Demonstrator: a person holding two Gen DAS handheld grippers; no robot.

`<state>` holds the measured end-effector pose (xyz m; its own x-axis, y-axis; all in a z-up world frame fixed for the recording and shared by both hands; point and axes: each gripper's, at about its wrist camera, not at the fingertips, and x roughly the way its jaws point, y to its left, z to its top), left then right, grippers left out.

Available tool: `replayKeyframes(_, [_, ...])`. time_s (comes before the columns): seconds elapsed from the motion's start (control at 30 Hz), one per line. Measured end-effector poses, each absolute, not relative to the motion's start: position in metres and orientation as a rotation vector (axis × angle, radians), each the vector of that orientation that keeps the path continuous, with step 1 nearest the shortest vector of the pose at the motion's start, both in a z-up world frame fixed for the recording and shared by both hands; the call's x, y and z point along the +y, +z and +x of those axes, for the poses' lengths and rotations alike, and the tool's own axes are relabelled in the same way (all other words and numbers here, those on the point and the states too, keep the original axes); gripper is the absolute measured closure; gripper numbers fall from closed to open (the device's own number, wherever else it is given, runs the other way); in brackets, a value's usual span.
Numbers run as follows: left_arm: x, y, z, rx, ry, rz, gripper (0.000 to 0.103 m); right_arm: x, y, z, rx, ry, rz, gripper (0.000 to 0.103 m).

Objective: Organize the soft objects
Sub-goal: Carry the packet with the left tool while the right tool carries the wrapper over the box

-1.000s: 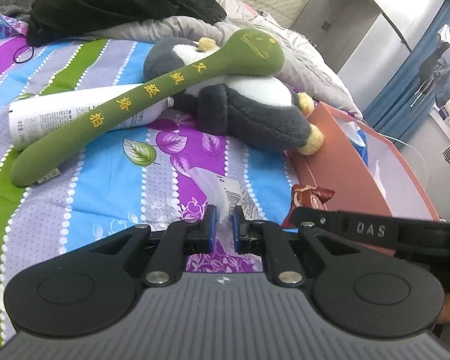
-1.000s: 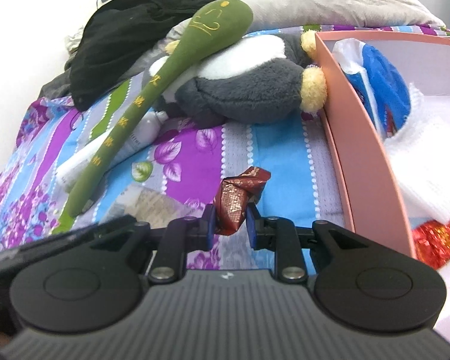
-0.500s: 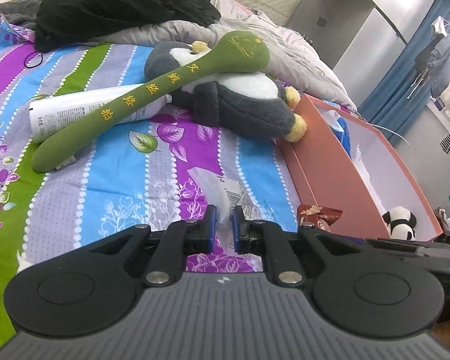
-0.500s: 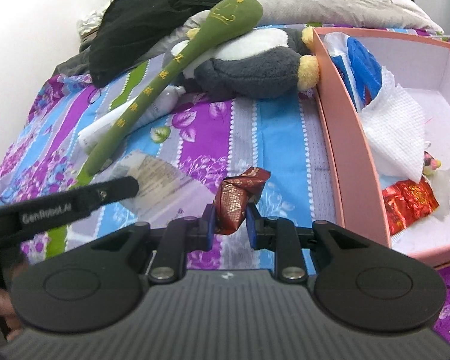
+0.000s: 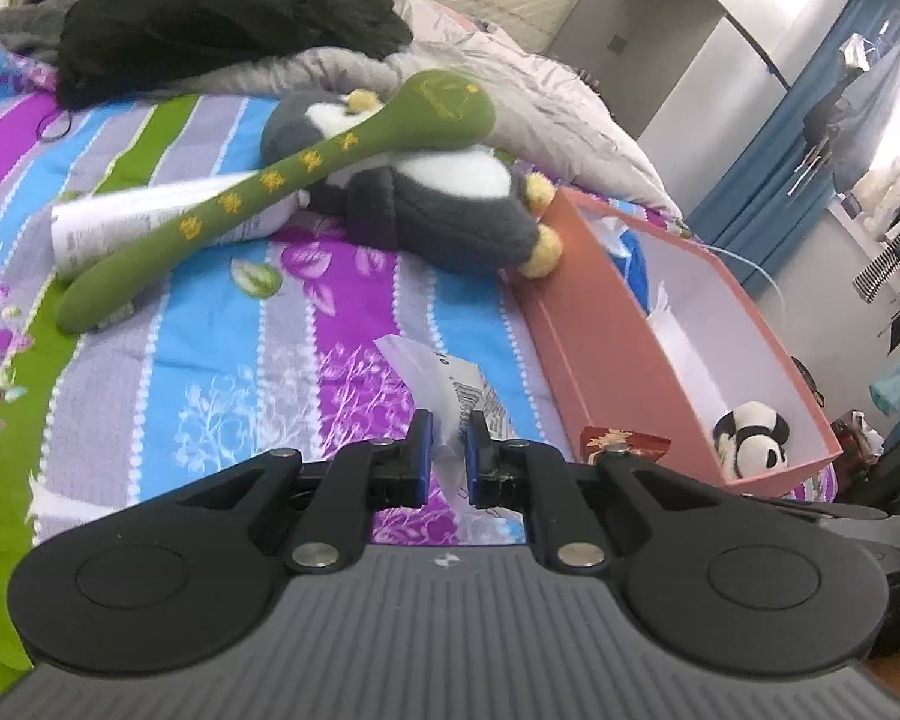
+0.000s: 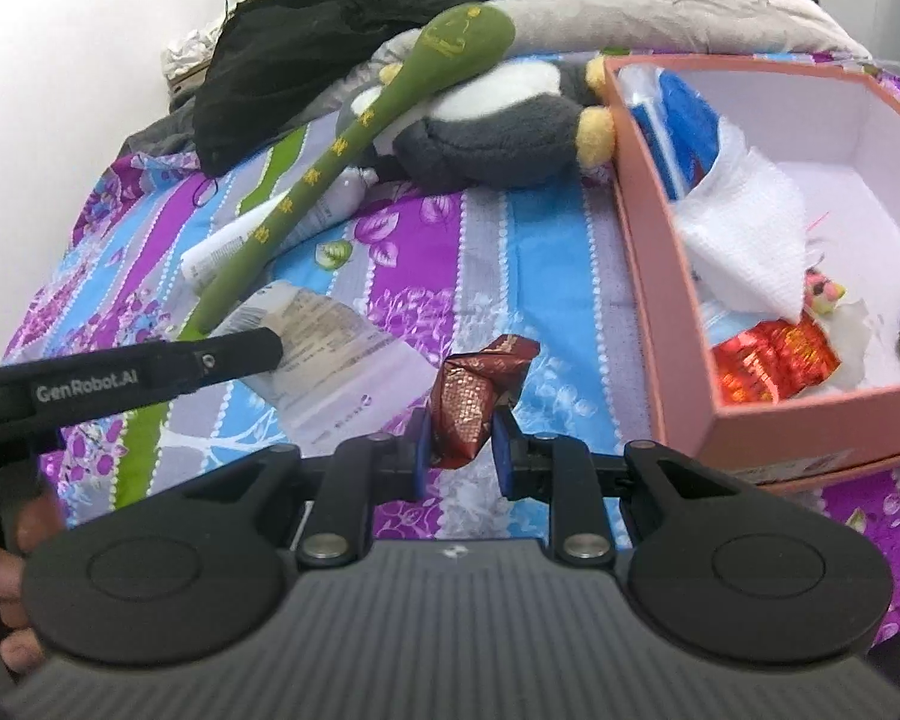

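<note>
Both grippers have lifted and drifted toward the pink box since the earlier frames, so more of its inside now shows. Nearly closed, the left gripper pinches a clear plastic packet with printed labelling; the right gripper clamps a crumpled red-brown foil wrapper. Already in the box are a white cloth, a blue item, a red foil pack and a small panda toy. Left on the striped bedspread: the grey penguin plush, the green plush stick and a white tube. Judging by this, roughly half remains.
</note>
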<state>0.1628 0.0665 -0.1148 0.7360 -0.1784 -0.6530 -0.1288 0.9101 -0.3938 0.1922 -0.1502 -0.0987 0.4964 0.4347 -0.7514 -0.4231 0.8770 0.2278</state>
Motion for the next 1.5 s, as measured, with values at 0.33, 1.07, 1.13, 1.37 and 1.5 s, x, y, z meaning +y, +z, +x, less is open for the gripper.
replayKeyframes(0.33, [0.042,-0.066,0.189,0.705,-0.075,-0.366,0.090,-0.163,-0.055,0.205,0.799,0.526,0.018,0.078])
replayKeyframes(1.07, [-0.029,0.012,0.257,0.651,-0.245,-0.336,0.090,-0.235,0.011,0.243,0.669,0.422,-0.003,0.078])
replayKeyframes(1.13, [-0.039,0.006,0.263,0.667,-0.258,-0.333,0.090,-0.245,0.006,0.246,0.678,0.400,0.001,0.078])
replayKeyframes(1.37, [-0.071,-0.030,0.294,0.768,-0.288,-0.334,0.090,-0.277,-0.026,0.259,0.745,0.345,0.016,0.078])
replayKeyframes(1.5, [-0.089,-0.055,0.313,0.836,-0.295,-0.322,0.090,-0.293,-0.050,0.269,0.794,0.324,0.036,0.078])
